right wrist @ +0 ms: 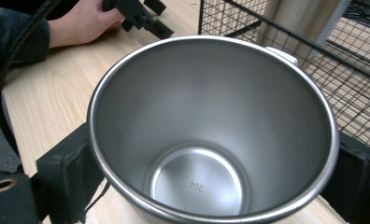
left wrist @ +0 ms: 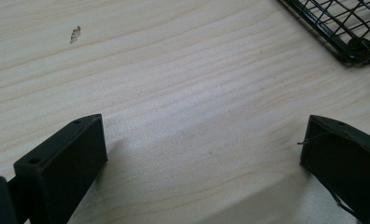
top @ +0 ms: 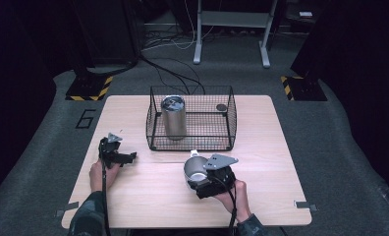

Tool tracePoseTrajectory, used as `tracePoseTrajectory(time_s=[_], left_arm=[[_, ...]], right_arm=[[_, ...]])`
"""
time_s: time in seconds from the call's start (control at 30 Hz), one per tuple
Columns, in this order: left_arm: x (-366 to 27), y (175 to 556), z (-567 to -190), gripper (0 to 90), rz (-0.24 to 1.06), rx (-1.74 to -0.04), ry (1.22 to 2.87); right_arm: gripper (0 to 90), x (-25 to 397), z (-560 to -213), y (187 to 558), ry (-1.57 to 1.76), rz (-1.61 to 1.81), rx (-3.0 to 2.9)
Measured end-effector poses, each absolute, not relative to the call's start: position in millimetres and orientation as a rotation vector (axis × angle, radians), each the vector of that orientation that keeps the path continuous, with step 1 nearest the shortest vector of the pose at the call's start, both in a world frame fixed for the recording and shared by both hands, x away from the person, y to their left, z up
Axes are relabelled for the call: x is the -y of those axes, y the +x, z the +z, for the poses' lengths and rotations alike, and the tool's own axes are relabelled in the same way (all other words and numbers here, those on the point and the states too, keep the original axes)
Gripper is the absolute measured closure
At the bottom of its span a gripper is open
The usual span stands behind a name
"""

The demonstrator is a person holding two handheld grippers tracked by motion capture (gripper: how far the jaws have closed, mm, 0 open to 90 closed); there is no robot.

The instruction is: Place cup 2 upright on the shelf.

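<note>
Wooden surface (top: 148, 187), wire basket (top: 191, 142) at centre. Your right gripper (top: 213, 181) pinches a steel cup (top: 196, 169) just before the basket; left gripper (top: 115, 153) rests with jaws spread, empty. Risk: cup rim may strike the basket wall if lifted too low.

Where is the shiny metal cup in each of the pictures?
High view: the steel cup sits low and right of centre, between the jaws of the right gripper, just in front of the wire basket.
Left gripper view: bare table and a basket corner; no cup here.
Right gripper view: the cup takes up the middle, open mouth toward the camera.
Shared landmark: the black wire basket, top right in both gripper views.
</note>
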State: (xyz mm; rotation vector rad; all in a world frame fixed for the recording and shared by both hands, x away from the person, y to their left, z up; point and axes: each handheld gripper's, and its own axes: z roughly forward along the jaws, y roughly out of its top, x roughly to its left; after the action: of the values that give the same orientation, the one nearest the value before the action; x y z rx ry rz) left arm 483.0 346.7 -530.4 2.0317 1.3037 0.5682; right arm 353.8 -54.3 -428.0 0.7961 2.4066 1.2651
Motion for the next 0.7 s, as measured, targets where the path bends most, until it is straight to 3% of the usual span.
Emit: tracePoseTrajectory(time_s=[0.7], left_arm=[[-347, 483, -530, 0.1, 0.569, -1.303, 2.032]], right_arm=[[6.8, 81, -410, 374, 0.861, 1.268, -2.329]])
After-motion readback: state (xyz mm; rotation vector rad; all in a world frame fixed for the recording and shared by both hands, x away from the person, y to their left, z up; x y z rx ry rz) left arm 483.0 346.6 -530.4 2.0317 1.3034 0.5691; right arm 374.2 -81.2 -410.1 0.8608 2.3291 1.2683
